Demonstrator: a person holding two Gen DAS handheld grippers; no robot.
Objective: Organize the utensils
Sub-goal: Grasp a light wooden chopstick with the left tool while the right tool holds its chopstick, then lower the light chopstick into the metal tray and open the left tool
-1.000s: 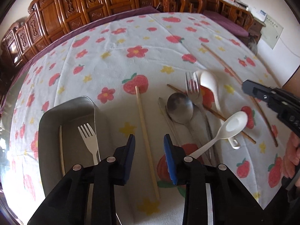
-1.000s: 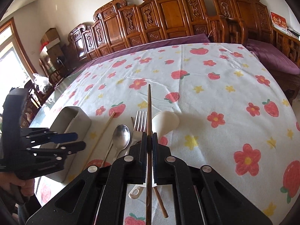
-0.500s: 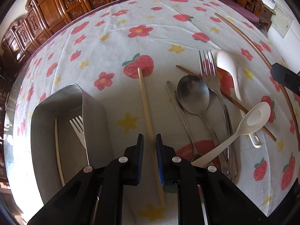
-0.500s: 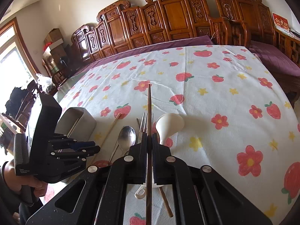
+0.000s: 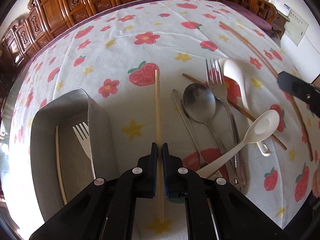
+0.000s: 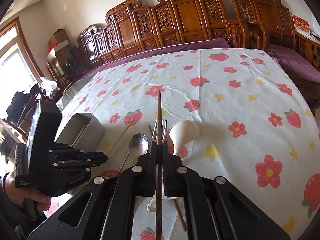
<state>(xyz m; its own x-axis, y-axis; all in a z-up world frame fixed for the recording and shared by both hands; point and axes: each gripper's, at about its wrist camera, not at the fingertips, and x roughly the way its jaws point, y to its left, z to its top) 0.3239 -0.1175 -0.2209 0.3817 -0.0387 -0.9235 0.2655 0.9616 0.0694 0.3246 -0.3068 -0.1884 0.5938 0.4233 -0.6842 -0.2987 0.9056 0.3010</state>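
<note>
My left gripper (image 5: 159, 150) is shut on a pale wooden chopstick (image 5: 158, 104) that lies along the flowered tablecloth. A grey metal tray (image 5: 100, 120) to its left holds a white plastic fork (image 5: 84, 138) and another pale chopstick (image 5: 59, 160). My right gripper (image 6: 159, 147) is shut on a dark brown chopstick (image 6: 159, 112), held above the cloth. On the cloth lie a metal spoon (image 5: 198, 104), a metal fork (image 5: 215, 76), two white spoons (image 5: 234, 74) (image 5: 262, 124) and a second dark chopstick (image 5: 236, 108).
The right gripper body (image 5: 298, 90) shows at the right edge of the left wrist view. The left gripper (image 6: 60, 160) and tray (image 6: 84, 124) show at the left of the right wrist view. Carved wooden chairs (image 6: 180, 20) line the table's far side.
My left gripper moved down over the pale chopstick and closed from wide open to shut on it. My right gripper kept its hold on the dark chopstick.
</note>
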